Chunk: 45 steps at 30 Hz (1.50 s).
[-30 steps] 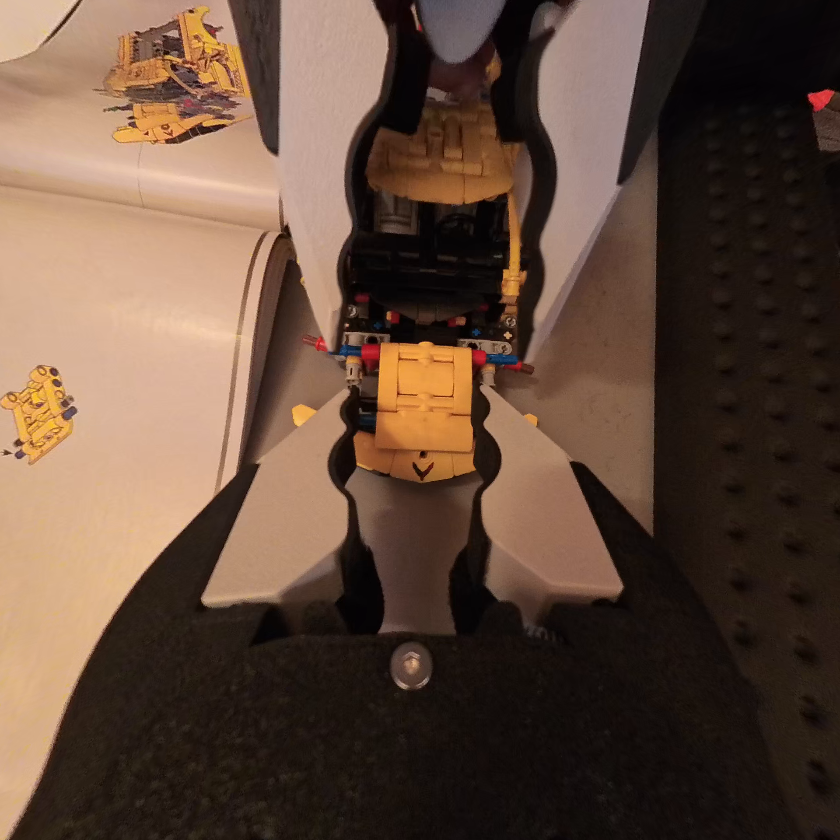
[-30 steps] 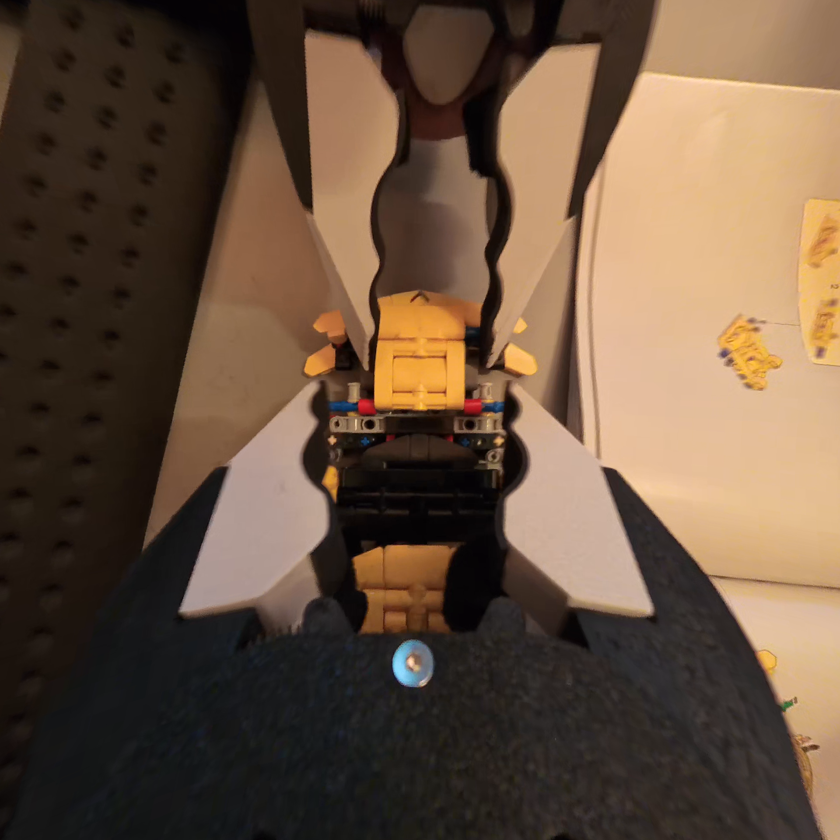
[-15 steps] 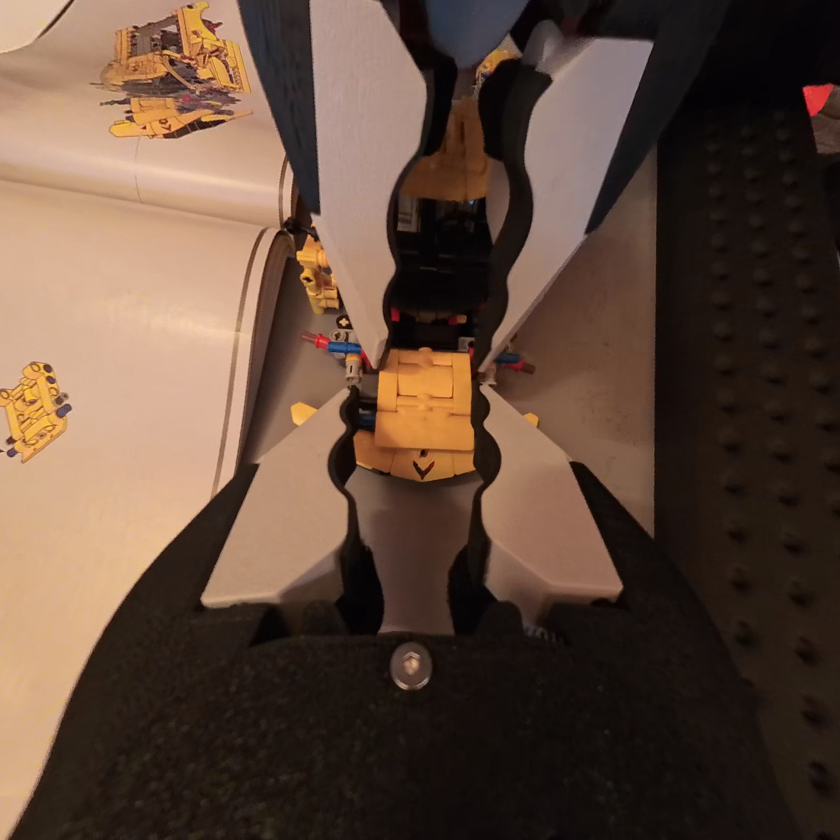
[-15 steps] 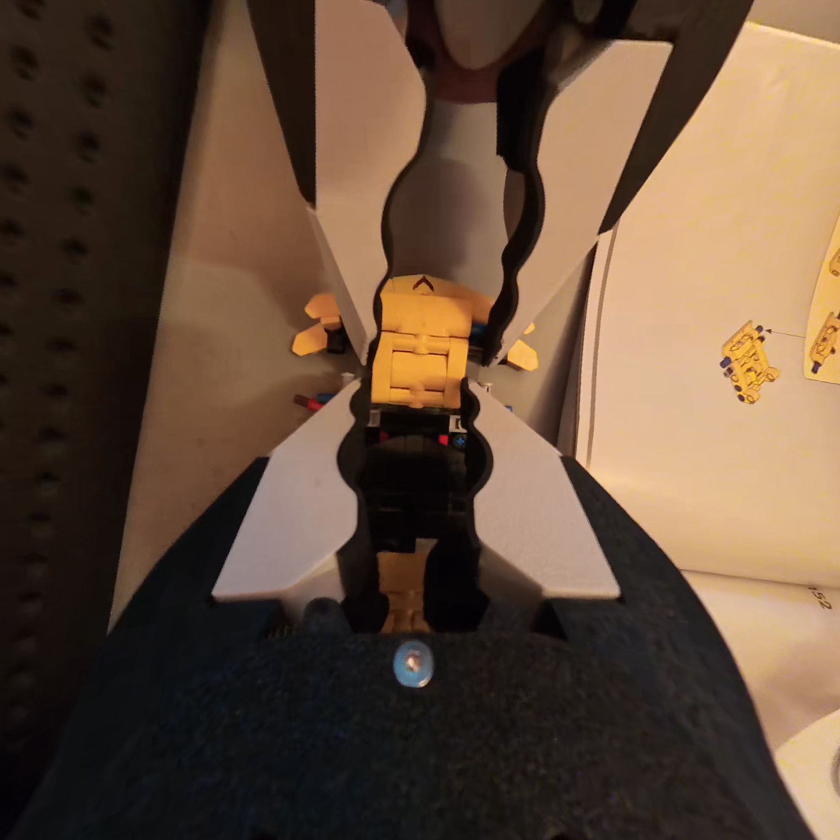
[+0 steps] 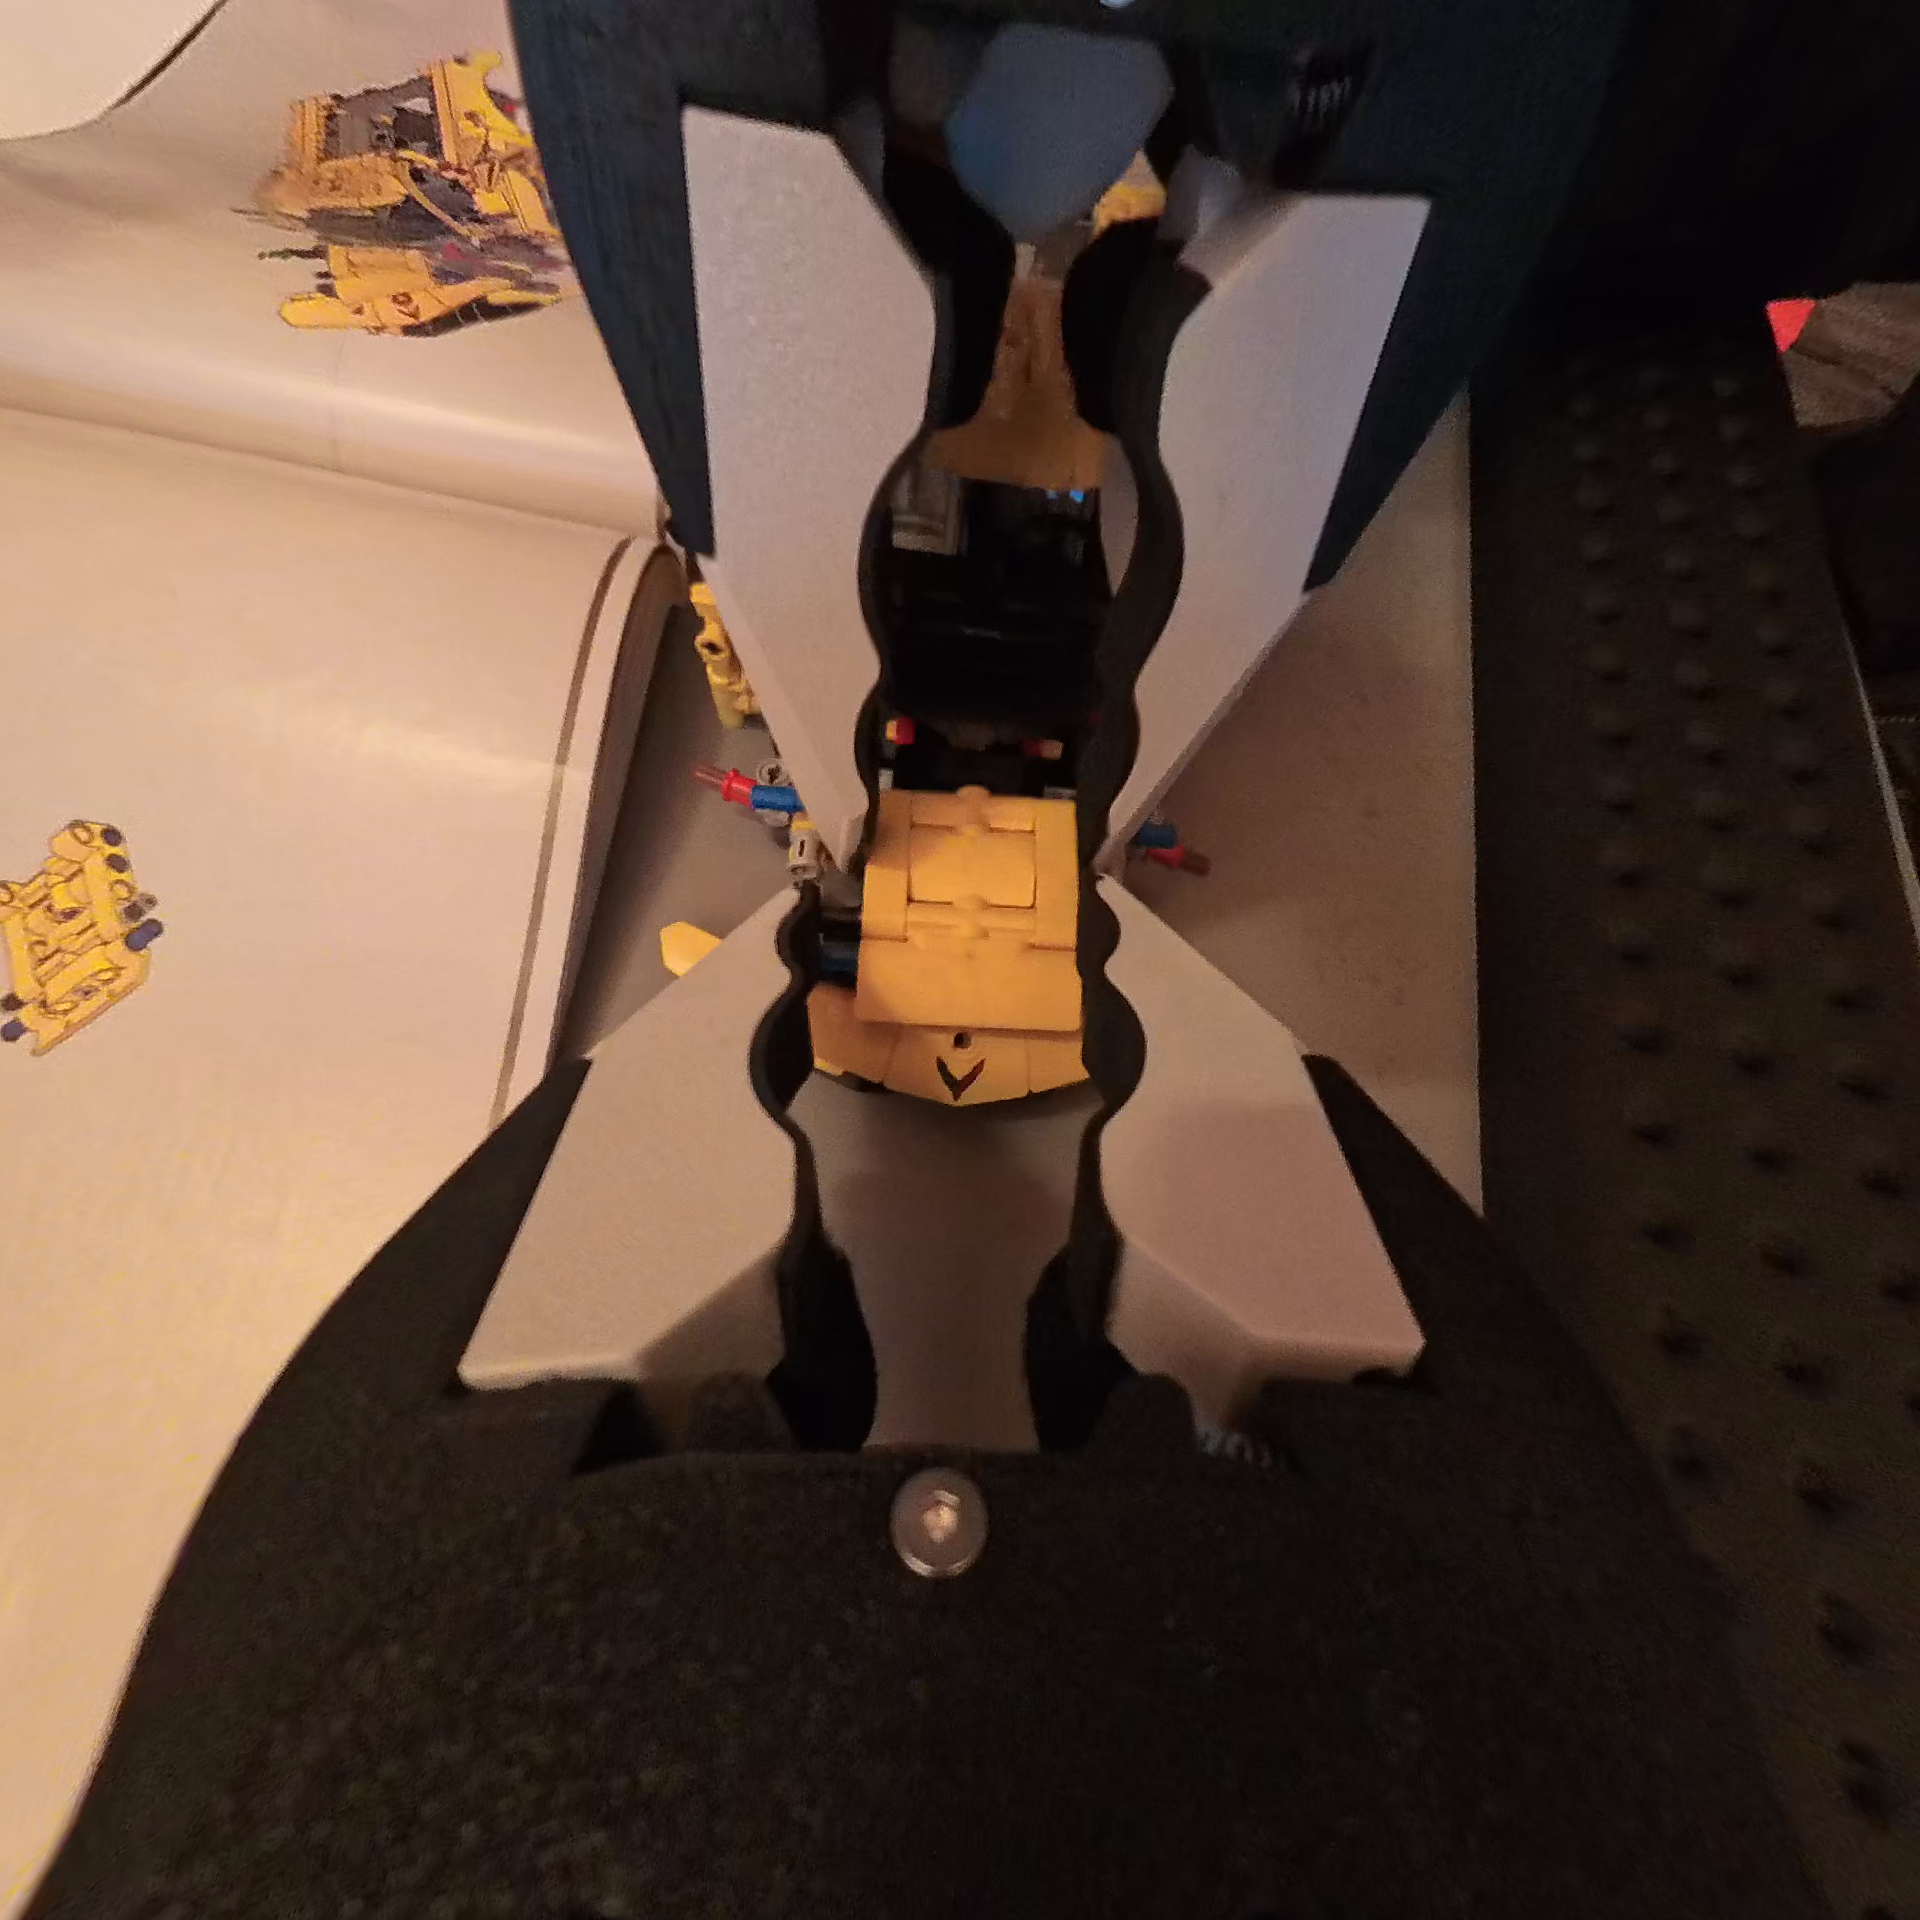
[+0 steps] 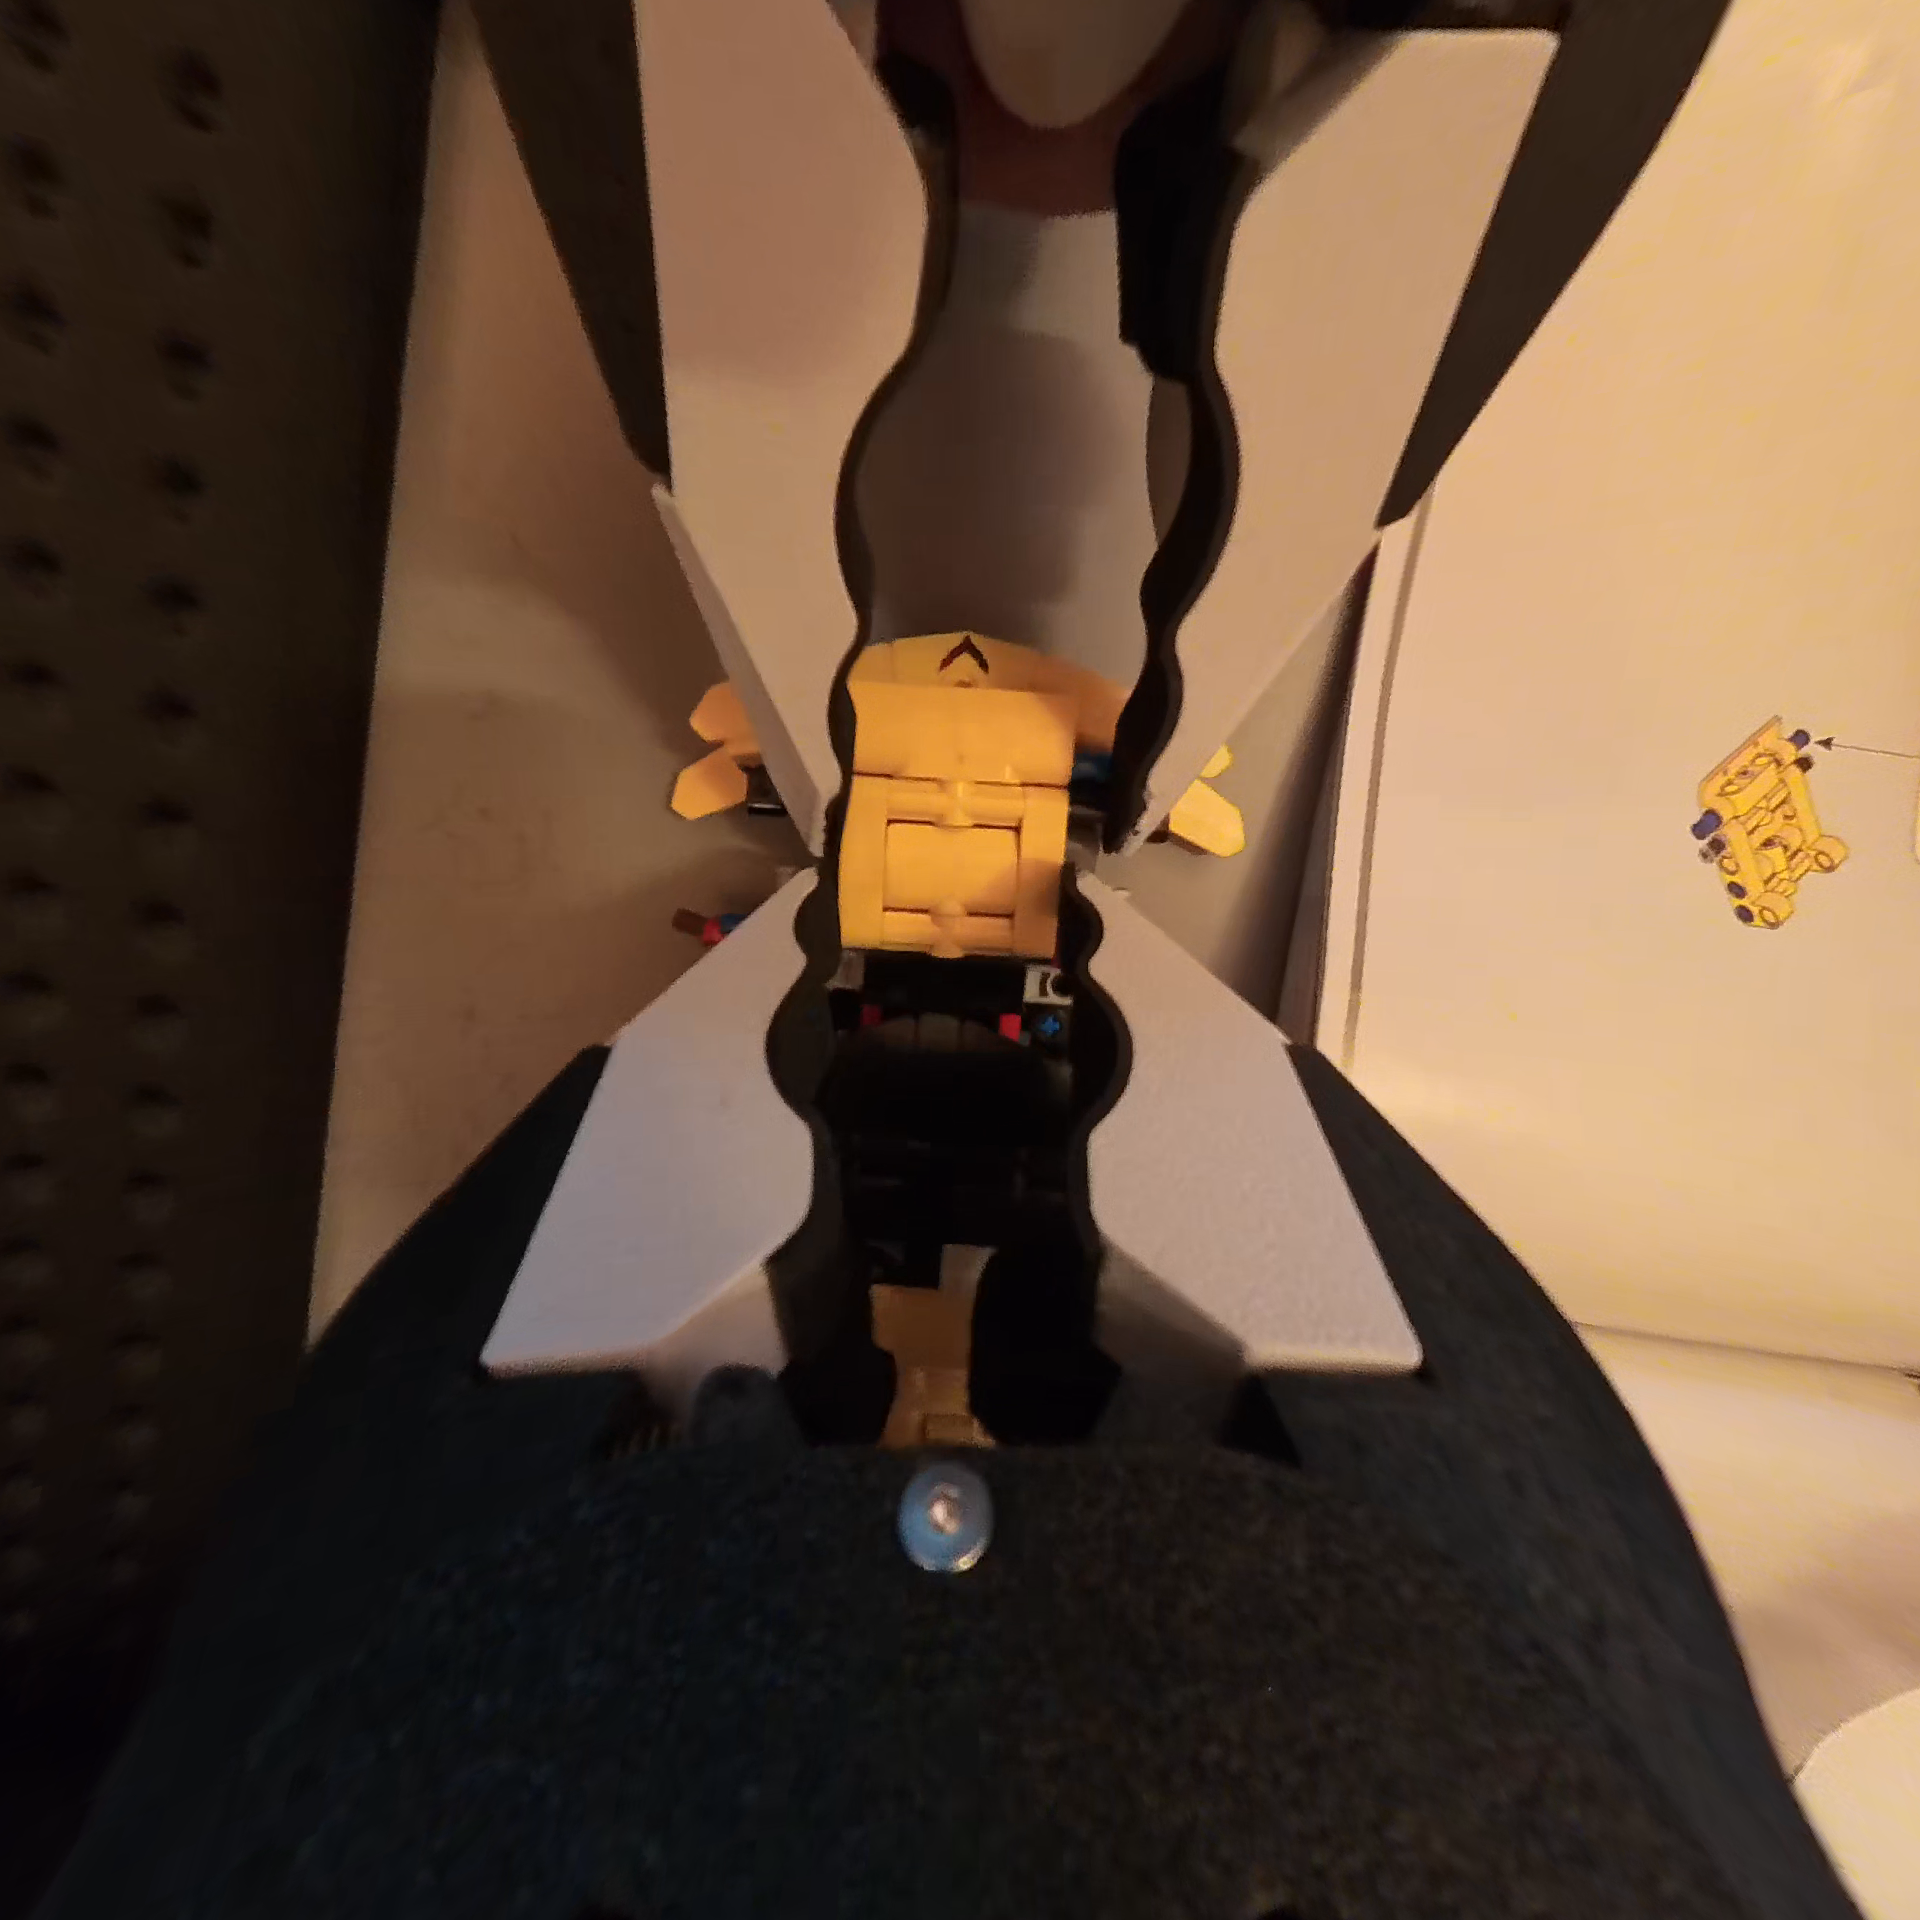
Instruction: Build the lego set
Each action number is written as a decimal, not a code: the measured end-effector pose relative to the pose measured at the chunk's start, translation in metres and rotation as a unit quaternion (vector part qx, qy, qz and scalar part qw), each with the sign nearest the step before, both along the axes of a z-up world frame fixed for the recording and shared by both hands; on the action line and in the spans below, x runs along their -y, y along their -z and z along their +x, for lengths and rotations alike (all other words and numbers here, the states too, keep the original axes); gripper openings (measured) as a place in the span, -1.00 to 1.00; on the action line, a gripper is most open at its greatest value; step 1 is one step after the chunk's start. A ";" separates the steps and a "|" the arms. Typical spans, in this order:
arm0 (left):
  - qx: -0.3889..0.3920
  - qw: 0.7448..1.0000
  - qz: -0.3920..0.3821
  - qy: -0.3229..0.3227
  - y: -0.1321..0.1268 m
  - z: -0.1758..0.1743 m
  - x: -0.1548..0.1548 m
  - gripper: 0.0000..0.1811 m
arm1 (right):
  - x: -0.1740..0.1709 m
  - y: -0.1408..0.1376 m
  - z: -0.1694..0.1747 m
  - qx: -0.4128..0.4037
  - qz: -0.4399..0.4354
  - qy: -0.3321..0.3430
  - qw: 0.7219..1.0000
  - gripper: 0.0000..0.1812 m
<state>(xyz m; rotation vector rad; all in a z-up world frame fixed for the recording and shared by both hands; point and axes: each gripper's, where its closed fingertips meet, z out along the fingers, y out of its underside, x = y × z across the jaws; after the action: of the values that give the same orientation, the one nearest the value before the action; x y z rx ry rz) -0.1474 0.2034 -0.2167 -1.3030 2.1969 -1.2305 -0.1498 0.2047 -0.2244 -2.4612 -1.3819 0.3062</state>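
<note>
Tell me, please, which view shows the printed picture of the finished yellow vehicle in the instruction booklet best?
The left wrist view: the finished vehicle picture sits on the booklet page at upper left. The right wrist view shows only a small picture of a yellow part on the page.

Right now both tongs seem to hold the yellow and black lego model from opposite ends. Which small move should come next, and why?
Probably press the two ends gently together. The left tongs clamp the yellow front section and the right tongs clamp the black middle body, tips almost meeting at the seam. The model hangs above the grey table, beside the open instruction booklet, so seating the joint looks sensible.
</note>
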 end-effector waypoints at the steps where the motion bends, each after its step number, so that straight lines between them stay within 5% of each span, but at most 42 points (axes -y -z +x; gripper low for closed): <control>1: 0.000 1.000 -0.008 0.000 0.000 0.000 0.000 -0.46 | 0.000 -0.001 0.000 -0.001 -0.005 0.001 1.000 -0.55; 45: 0.025 1.000 0.008 0.002 -0.003 -0.006 -0.007 -0.51 | 0.001 -0.011 0.012 -0.019 0.006 -0.001 1.000 -0.61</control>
<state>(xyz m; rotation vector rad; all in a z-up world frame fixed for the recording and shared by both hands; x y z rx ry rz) -0.1533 0.2108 -0.2138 -1.2489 2.1721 -1.2309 -0.1383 0.2034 -0.2132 -2.4307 -1.3676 0.3419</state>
